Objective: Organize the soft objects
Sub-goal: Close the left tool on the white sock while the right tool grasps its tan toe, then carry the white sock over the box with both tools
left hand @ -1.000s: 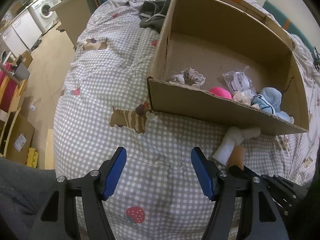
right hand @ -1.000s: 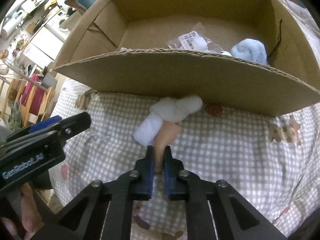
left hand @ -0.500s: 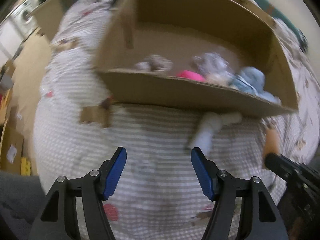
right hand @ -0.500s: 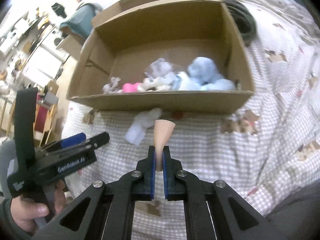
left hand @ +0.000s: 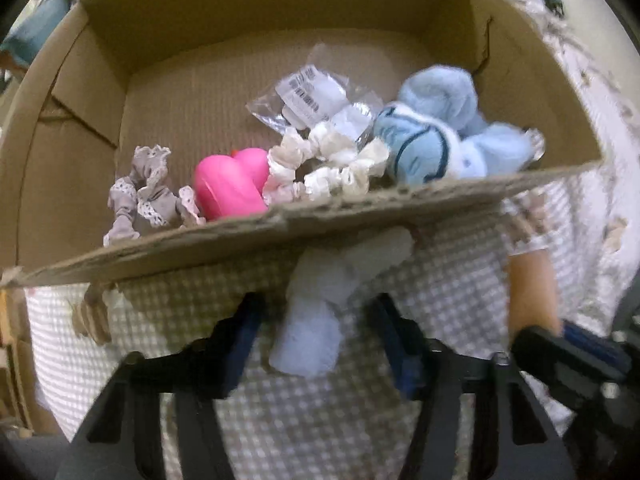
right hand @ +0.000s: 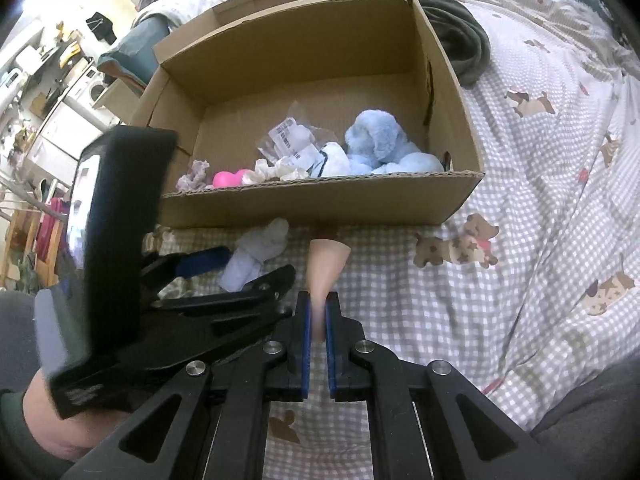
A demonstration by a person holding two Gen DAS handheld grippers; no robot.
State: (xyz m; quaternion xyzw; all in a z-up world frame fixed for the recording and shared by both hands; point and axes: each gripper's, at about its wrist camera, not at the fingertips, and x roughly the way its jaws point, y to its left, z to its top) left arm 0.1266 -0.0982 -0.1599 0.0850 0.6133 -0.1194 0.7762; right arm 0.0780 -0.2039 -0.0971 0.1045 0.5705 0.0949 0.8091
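Observation:
A white rolled soft piece (left hand: pixel 316 320) lies on the checked bedspread against the front wall of a cardboard box (left hand: pixel 360 210). My left gripper (left hand: pixel 318 332) straddles it; the jaws are closing with the roll between them, and gaps show on both sides. From the right wrist view the roll (right hand: pixel 256 256) sits between the left gripper's fingers (right hand: pixel 204 262). My right gripper (right hand: pixel 318 312) is shut on a peach cone-shaped soft thing (right hand: pixel 326 266), held above the bedspread in front of the box (right hand: pixel 320 204).
The box holds a blue plush (left hand: pixel 436 120), a pink item (left hand: pixel 230 184), a cream scrunchie (left hand: pixel 328 164), a grey scrunchie (left hand: pixel 144 192) and a plastic packet (left hand: pixel 312 96). A dark garment (right hand: pixel 468 40) lies beyond the box. A hand (right hand: pixel 60 420) grips the left tool.
My left gripper has swung right and down over the white roll, and its jaws have narrowed. The right gripper has lifted the peach thing off the bedspread, away from the roll.

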